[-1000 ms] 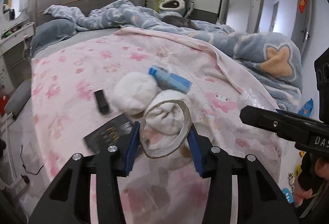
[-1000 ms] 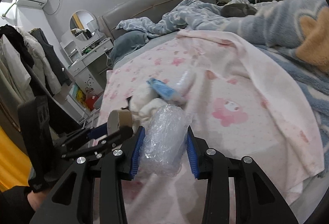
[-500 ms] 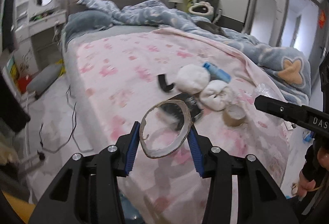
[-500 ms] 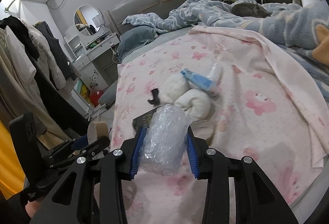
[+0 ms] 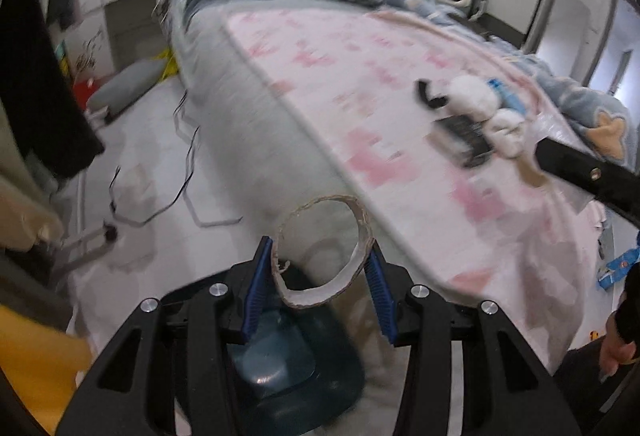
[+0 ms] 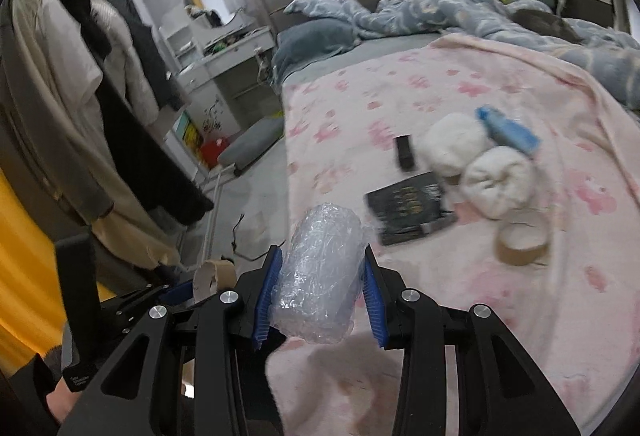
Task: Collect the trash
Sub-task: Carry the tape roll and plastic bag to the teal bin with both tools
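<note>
— Where does the left gripper (image 5: 320, 276) sit?
— Bottom centre, clamped on a torn cardboard ring (image 5: 322, 250), above a dark blue bin (image 5: 296, 368) beside the bed (image 5: 360, 84).

— And the right gripper (image 6: 320, 294)?
— Clenched around a crumpled plastic wad (image 6: 318, 272), over the pink blanket (image 6: 460, 108). At right lie white socks (image 6: 496, 180), a black booklet (image 6: 408, 208) and a tape roll (image 6: 520, 242).

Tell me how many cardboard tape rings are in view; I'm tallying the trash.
2. One cardboard ring is clamped in the left hand-held gripper above the blue bin; another tape ring lies on the pink blanket. Others may be hidden.
</note>
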`<state>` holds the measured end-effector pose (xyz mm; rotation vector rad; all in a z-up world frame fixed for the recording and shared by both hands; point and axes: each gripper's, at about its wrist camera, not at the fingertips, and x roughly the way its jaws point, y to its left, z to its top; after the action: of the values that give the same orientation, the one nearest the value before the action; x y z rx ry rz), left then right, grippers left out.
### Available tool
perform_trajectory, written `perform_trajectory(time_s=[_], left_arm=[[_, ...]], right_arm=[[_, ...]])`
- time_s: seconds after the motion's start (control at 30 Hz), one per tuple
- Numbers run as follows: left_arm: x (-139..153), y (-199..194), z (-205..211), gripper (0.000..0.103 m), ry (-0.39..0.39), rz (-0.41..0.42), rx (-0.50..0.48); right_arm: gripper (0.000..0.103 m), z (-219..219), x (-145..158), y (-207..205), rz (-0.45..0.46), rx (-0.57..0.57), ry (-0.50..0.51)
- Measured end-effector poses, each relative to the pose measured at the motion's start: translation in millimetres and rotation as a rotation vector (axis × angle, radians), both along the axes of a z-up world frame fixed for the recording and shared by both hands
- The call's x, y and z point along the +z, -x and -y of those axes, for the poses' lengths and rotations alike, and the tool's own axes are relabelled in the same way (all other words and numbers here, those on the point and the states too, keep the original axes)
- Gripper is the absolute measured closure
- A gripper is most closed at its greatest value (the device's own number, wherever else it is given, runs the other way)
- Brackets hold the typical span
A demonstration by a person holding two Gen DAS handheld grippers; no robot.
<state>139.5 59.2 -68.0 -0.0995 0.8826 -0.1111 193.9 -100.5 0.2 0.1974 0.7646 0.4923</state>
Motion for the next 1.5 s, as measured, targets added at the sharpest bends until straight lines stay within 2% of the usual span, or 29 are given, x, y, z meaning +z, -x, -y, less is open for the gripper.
perform_trajectory(time_s=[0.13,0.37,0.7,0.77,0.97,1.1,1.5], left_arm=[[-24,0,-31,0.054,0.016,-0.090,0.055],[-66,2,-67,0.054,-0.043,-0.232,0.099],[-124,19,-100,0.052,0.098,-0.523,0.077],[-131,24,-107,0.039,0.120,-0.560,0.075],[-122,36,-125,0.026,0.116,-0.546,0.087],[-103,40,-137,0.026,0.105,-0.498,0.101],[-45,53,-175,0.025,0.056,-0.244,0.135]], right_arm=[[0.063,-29,-4,-5,-0.009,0.052,0.007],[0.063,-82,-14,-5,-0.036,0.156,0.011],[0.063,-135,-31,-14,-0.071,0.247,0.054],[0.063,-142,-36,-17,-0.086,0.254,0.056],[0.063,-163,-52,-19,-0.127,0.288,0.104],[0.063,-176,-70,-20,-0.166,0.309,0.165],[0.063,-203,-125,-21,-0.310,0.358,0.256]])
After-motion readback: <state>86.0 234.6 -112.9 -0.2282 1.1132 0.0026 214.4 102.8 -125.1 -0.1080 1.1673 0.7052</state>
